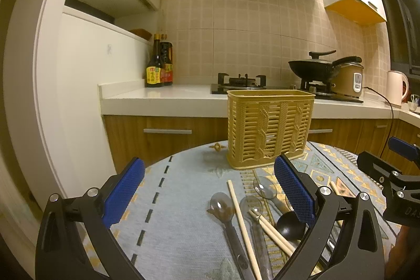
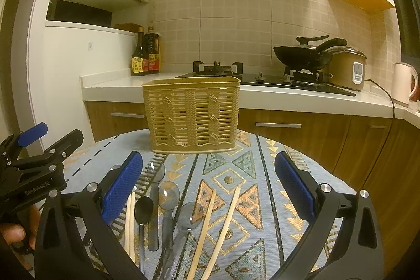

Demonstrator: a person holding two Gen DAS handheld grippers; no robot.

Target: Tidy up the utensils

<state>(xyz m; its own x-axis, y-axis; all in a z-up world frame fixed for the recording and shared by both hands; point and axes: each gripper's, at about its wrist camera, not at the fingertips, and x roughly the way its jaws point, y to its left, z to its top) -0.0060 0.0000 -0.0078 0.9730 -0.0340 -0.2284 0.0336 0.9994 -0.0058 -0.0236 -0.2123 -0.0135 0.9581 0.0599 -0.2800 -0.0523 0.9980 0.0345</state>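
A tan slotted utensil basket [image 1: 269,129] [image 2: 193,114] stands upright at the far side of a round table with a patterned cloth [image 1: 181,196] [image 2: 265,190]. In front of it lie clear grey spoons [image 1: 221,206] [image 2: 168,197], a black spoon [image 1: 290,223] [image 2: 143,209] and wooden chopsticks [image 1: 241,219] [image 2: 228,222]. My left gripper [image 1: 210,190] hovers open above the utensils, nothing between its blue pads [image 1: 123,192]. My right gripper [image 2: 208,188] is open too, over two chopsticks, with the spoons just inside its left finger. Each gripper shows at the edge of the other's view: the right gripper [image 1: 396,175], the left gripper [image 2: 31,162].
Behind the table runs a kitchen counter [image 1: 170,96] with two sauce bottles [image 1: 158,62], a gas hob [image 1: 242,82], a black wok [image 1: 312,67], a rice cooker [image 1: 349,80] and a white kettle [image 1: 397,89]. A hand [image 2: 15,230] holds the left gripper.
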